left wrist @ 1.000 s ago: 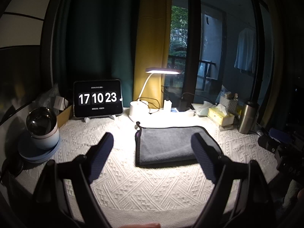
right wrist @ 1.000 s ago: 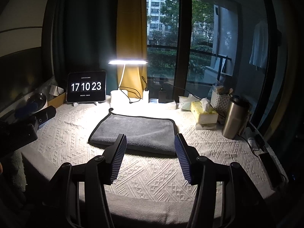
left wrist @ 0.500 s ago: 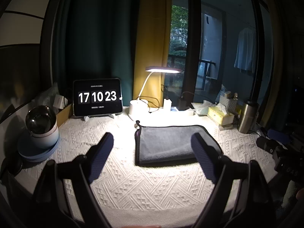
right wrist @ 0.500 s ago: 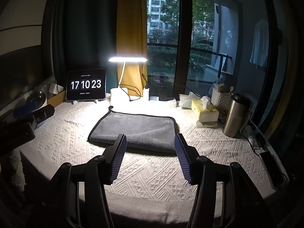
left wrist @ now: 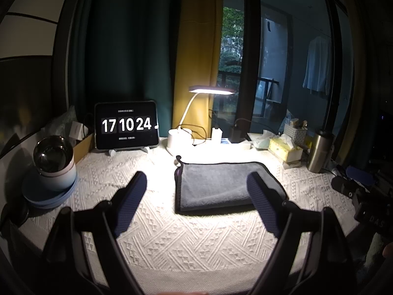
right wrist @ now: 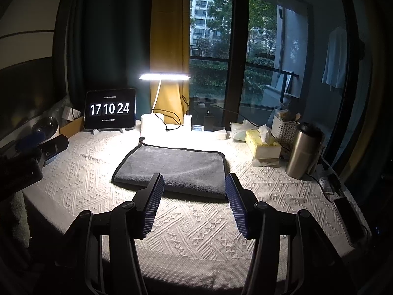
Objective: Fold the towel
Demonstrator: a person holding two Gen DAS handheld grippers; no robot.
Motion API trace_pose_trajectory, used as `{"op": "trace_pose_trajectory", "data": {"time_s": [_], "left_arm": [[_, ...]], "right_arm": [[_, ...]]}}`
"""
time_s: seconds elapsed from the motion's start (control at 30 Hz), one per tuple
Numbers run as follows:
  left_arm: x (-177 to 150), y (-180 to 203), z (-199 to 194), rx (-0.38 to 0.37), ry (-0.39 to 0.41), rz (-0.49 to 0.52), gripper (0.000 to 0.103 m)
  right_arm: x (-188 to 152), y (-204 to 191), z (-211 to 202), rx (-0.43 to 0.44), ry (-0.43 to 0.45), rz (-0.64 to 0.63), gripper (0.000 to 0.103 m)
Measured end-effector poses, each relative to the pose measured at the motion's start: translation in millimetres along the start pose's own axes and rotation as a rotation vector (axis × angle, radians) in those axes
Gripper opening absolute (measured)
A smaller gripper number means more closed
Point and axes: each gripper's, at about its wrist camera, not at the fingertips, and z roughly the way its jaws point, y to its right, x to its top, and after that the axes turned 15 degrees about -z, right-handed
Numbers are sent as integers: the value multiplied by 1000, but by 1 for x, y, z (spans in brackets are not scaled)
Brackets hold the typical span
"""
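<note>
Lying flat near the middle of the white patterned tablecloth (right wrist: 196, 223), just in front of the lit desk lamp (right wrist: 164, 76): one grey towel (right wrist: 175, 168), looking already doubled over, with a thick rounded near edge and dark piping meeting in a small loop at the far left corner. Judging by that, sitting at least one fold in, though possibly needing another fold to finish; impossible telling from these views how many layers are stacked. Hovering well short of the cloth, touching nothing: the left gripper (left wrist: 196, 199), fingers spread wide apart and empty, and the right gripper (right wrist: 194, 204), also parted and empty, framing the towel's near edge from above. Counting the rest: one tablet clock (left wrist: 126, 125) reading 17 10 24, one lamp, one steel tumbler (right wrist: 303, 151) standing at the right, one yellow tissue box (right wrist: 262, 145), one white basket (right wrist: 285, 129), one shiny bowl (left wrist: 52, 157) resting on a blue plate (left wrist: 46, 195) at the left, one phone (right wrist: 348, 217) lying by the right table edge.
</note>
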Motion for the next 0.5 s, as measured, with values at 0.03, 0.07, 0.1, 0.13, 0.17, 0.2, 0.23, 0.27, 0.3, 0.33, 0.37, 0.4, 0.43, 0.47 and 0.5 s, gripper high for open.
{"op": "trace_pose_trajectory", "data": {"time_s": [0.03,0.07,0.1,0.13,0.17,0.2,0.23,0.27,0.3,0.33,0.37,0.4,0.43,0.47,0.5], "left_arm": [[0,0,0,0,0,0,85],[0,0,0,0,-1,0,85],[0,0,0,0,-1,0,85],[0,0,0,0,0,-1,85],[0,0,0,0,-1,0,85],[0,-1,0,0,-1,0,85],[0,-1,0,-1,-1,0,85],[0,0,0,-1,-1,0,85],[0,-1,0,0,-1,0,85],[0,-1,0,0,-1,0,85],[0,-1,0,0,-2,0,85],[-1,-1,0,1,-3,0,85],[-2,-1,0,2,-5,-1,85],[-3,-1,0,2,-6,-2,85],[-4,-2,0,3,-6,-2,85]], "right_arm": [[0,0,0,-1,0,0,55],[0,-1,0,-1,0,0,55],[0,0,0,-1,0,-1,55],[0,0,1,-1,-1,-2,55],[0,0,1,-2,-1,-3,55],[0,0,1,-2,-1,-2,55],[0,0,1,-2,-2,-2,55],[0,0,1,-3,-2,-1,55],[-1,1,1,-3,-2,-1,55],[-1,1,1,-3,-3,-1,55],[-1,1,1,-4,-3,-1,55],[-1,1,1,-3,-3,-1,55],[-1,2,1,-3,-4,-1,55],[-2,2,1,-3,-5,-2,55],[-2,2,1,-3,-6,-2,55]]}}
